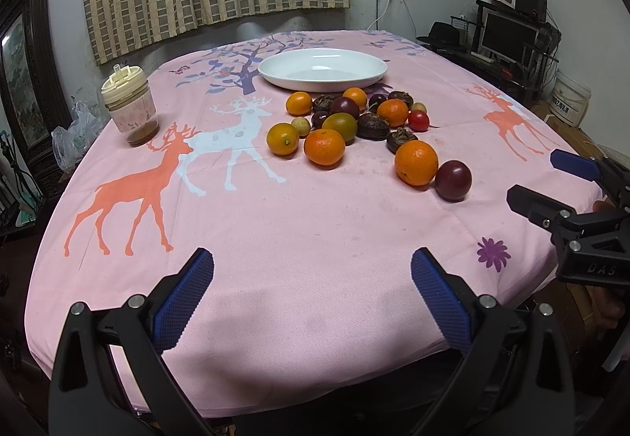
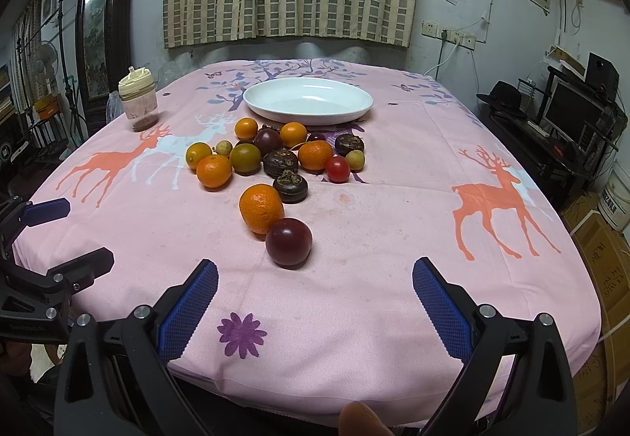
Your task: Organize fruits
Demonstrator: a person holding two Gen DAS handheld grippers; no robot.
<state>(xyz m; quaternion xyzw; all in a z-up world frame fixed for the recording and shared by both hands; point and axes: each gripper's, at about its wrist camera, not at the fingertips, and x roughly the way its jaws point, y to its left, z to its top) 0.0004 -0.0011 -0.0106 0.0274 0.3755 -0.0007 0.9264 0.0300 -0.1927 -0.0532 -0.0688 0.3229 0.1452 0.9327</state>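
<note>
Right claw point(image 2: 315, 292): we hold it with its blue pads spread wide apart and nothing between them, low over the near edge of the worktop point(image 2: 354, 318).
Left claw point(image 1: 312, 284): also wide apart and empty, over the bare pink cloth on the near left.
Nearest fruit: a dark purple plum point(image 2: 288, 242) lies just ahead of our right claw, a little left of the gap's centre line, touching an orange point(image 2: 261, 208) behind it.
Which hand is nearer: we judge the right one; from the left wrist view the same plum point(image 1: 453, 179) sits well off to the right and further ahead.
Long axis: the plum is near round, so we see no preferred grip direction.
Rest of the fruits: a loose heap of oranges, a green citrus point(image 2: 245, 158), a red tomato point(image 2: 337, 169) and wrinkled dark fruits, between the plum and the plate.
White plate point(image 2: 275, 109): bare, at the far side of the heap; we take it for the target.
Jar point(image 2: 138, 99): cream-lidded, far left, well apart from the fruit.
Writing: "DAS" reads on the right claw's body in the left wrist view; other labels are too small to read.
</note>
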